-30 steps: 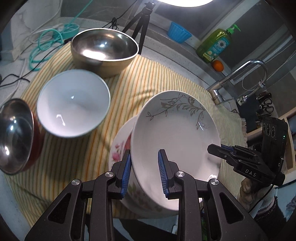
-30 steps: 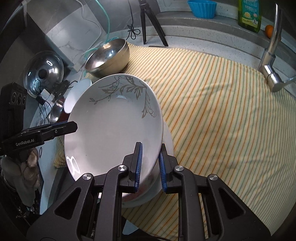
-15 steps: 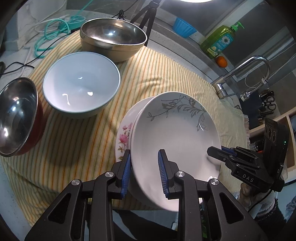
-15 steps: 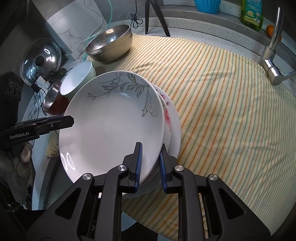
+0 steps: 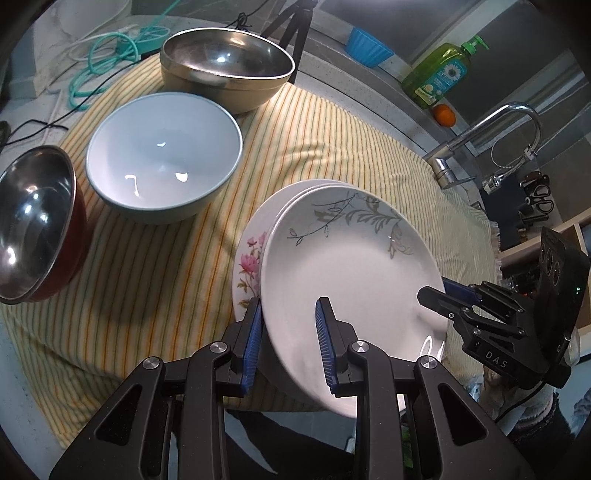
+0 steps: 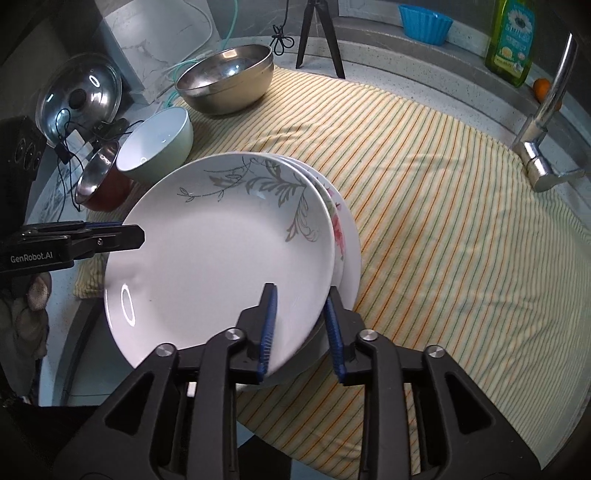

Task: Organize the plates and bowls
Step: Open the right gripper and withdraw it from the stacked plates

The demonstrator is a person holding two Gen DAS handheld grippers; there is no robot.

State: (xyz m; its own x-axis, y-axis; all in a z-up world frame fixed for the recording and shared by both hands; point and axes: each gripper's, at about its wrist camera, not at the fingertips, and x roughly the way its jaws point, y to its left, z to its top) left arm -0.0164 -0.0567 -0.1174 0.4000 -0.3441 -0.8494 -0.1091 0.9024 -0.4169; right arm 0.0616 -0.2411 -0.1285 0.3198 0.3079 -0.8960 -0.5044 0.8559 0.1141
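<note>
A white plate with a grey leaf pattern point(image 5: 351, 266) point(image 6: 221, 258) lies on top of a pink-flowered plate point(image 5: 249, 258) point(image 6: 349, 236) at the front edge of the striped cloth. My left gripper point(image 5: 290, 336) straddles the stack's near rim, its jaws wider than the rim. My right gripper point(image 6: 301, 328) straddles the opposite rim the same way. Each gripper shows in the other's view, the right point(image 5: 443, 295) and the left point(image 6: 122, 232). A pale blue bowl point(image 5: 162, 155) point(image 6: 162, 144), a steel bowl point(image 5: 225, 62) point(image 6: 225, 74) and a red-sided steel bowl point(image 5: 33, 221) point(image 6: 99, 177) stand behind.
A yellow striped cloth point(image 6: 443, 221) covers the counter. A faucet point(image 5: 480, 136) point(image 6: 546, 122), green soap bottle point(image 5: 439, 74), orange point(image 5: 443, 114), blue cup point(image 6: 424, 22), tripod point(image 6: 317, 33), teal cable point(image 5: 99, 62) and pot lid point(image 6: 81, 96) line the back and sides.
The leaf plate has come down level onto the flowered plate. Both grippers' jaws have widened from a clamp on its rim.
</note>
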